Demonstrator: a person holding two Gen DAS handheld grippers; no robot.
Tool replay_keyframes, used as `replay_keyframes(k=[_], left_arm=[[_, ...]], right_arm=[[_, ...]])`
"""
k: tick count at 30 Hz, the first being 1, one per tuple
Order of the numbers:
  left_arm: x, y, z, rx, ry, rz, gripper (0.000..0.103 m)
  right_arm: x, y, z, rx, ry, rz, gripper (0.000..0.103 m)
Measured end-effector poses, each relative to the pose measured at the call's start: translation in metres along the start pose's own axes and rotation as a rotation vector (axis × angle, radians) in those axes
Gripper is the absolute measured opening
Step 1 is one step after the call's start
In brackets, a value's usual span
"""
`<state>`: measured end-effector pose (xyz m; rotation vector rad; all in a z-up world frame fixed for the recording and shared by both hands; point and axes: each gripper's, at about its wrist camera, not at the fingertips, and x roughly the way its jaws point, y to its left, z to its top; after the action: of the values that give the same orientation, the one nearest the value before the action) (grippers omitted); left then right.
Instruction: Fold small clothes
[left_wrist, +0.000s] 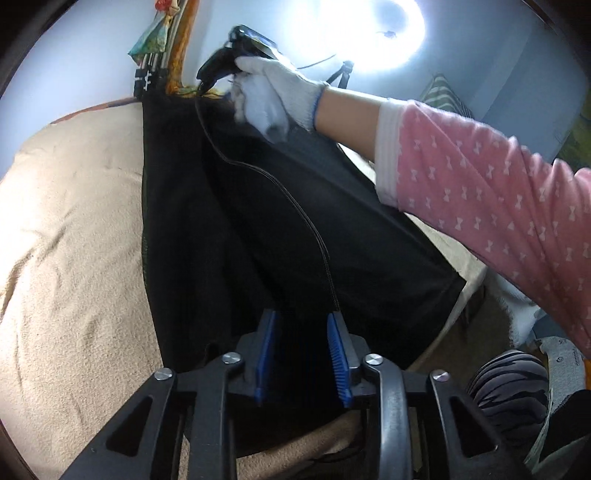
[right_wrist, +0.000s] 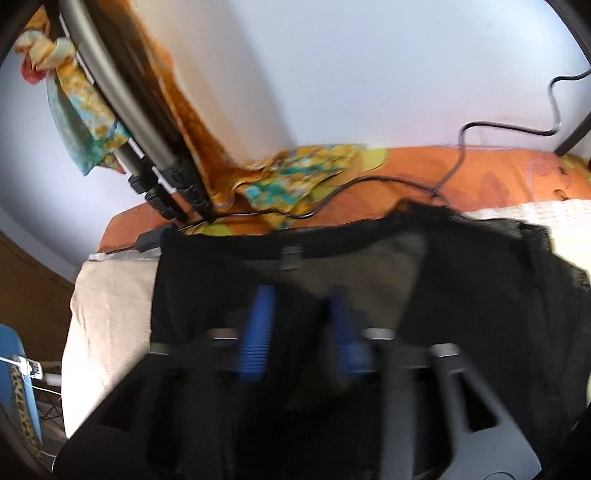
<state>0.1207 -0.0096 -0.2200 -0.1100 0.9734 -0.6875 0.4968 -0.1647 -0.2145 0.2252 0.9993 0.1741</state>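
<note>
A black garment (left_wrist: 258, 221) lies stretched along the beige blanket (left_wrist: 74, 240). My left gripper (left_wrist: 303, 321) is at its near end, its blue pads (left_wrist: 266, 350) apart, with black cloth lying between them. A white-gloved hand (left_wrist: 269, 96) holds the right gripper at the garment's far end. In the blurred right wrist view the right gripper (right_wrist: 301, 299) hovers over the black garment (right_wrist: 480, 288), pads apart with a fold of cloth between them; whether it grips is unclear.
A black cable (left_wrist: 280, 192) runs across the garment. Tripod legs (right_wrist: 147, 147), a patterned scarf (right_wrist: 295, 166) and an orange sheet (right_wrist: 480, 170) with cables lie beyond. The pink sleeve (left_wrist: 480, 192) crosses on the right. A bright lamp (left_wrist: 380, 33) is overhead.
</note>
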Motion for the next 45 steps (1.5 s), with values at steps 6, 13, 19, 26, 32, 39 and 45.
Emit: replay_keyframes(k=[6, 13, 19, 26, 32, 39, 45], left_arm=[[-0.025, 0.003, -0.002, -0.045, -0.059, 0.011, 0.033], [-0.074, 0.028, -0.004, -0.063, -0.136, 0.166, 0.033], [-0.113, 0.044, 0.013, -0.028, -0.190, 0.286, 0.033], [-0.140, 0.045, 0.039, 0.004, -0.197, 0.303, 0.033], [-0.128, 0.023, 0.025, 0.039, -0.165, 0.295, 0.033], [-0.086, 0.019, -0.036, -0.020, -0.086, 0.234, 0.034], [-0.054, 0.019, -0.069, -0.051, -0.029, 0.247, 0.033]], right_arm=[[-0.051, -0.025, -0.003, 0.030, -0.062, 0.044, 0.066], [-0.141, -0.039, -0.036, 0.003, -0.096, 0.125, 0.066], [-0.205, -0.034, -0.096, -0.056, -0.086, 0.173, 0.066], [-0.257, -0.012, -0.187, -0.094, -0.004, 0.226, 0.066], [-0.279, 0.010, -0.271, -0.149, 0.048, 0.246, 0.066], [-0.257, 0.009, -0.333, -0.042, 0.155, 0.323, 0.066], [-0.226, 0.022, -0.364, 0.024, 0.264, 0.393, 0.066]])
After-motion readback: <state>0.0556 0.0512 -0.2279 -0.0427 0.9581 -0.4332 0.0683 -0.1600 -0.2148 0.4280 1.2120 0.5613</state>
